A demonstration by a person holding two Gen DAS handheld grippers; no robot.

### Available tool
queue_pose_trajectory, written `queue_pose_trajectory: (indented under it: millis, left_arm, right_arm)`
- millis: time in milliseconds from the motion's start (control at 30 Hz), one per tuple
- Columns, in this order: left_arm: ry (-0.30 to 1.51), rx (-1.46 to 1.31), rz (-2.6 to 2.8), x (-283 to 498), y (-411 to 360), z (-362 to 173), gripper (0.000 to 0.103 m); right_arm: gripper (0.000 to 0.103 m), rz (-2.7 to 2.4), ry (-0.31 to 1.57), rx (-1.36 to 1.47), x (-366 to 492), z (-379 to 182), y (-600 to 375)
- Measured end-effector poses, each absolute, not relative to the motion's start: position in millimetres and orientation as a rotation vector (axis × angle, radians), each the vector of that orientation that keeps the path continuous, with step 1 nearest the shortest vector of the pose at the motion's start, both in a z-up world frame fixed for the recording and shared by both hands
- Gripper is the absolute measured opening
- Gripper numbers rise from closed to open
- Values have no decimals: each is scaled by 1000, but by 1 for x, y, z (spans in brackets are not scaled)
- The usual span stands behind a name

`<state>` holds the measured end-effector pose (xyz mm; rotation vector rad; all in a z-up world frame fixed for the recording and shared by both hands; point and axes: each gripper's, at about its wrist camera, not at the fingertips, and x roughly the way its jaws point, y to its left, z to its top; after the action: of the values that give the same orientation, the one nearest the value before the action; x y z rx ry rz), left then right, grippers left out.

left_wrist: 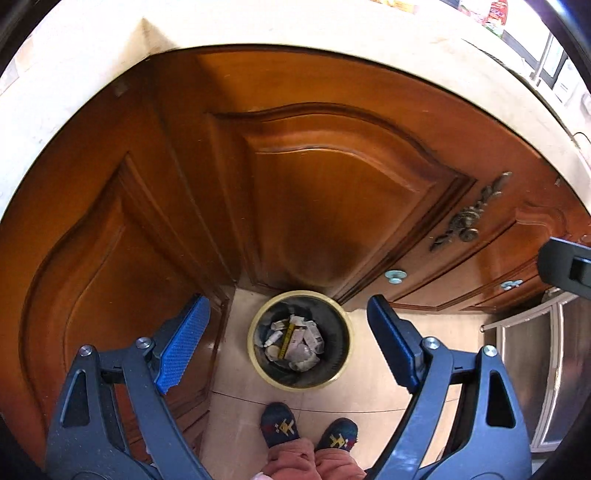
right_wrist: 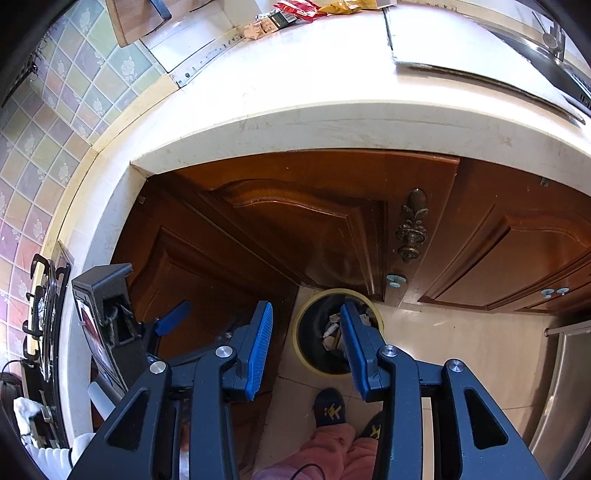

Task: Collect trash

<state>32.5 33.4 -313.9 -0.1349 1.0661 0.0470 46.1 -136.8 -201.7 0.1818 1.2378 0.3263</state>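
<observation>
Both claws hang empty over the trash bin (left_wrist: 300, 339): left claw (left_wrist: 288, 341) wide, right claw (right_wrist: 306, 349) half-spread. Wrappers (right_wrist: 303, 13) at 12 o'clock on the surface (right_wrist: 332, 74) could slip from loose pinches.

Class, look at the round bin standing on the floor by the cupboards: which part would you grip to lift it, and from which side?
Grip the bin by its yellow rim, coming straight down from above. It stands upright with its mouth open upward, so one finger can go inside the wall and one outside. Take the near side; the far side sits close to the cupboard doors. Both tools are open.
</observation>
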Motion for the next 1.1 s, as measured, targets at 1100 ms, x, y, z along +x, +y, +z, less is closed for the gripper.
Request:
queue_pose_trajectory:
  millis: [1100]
  left_arm:
    - [635,-70,-143,82,0,5,85]
  right_arm:
    - [39,235,777,305,74,31,-190]
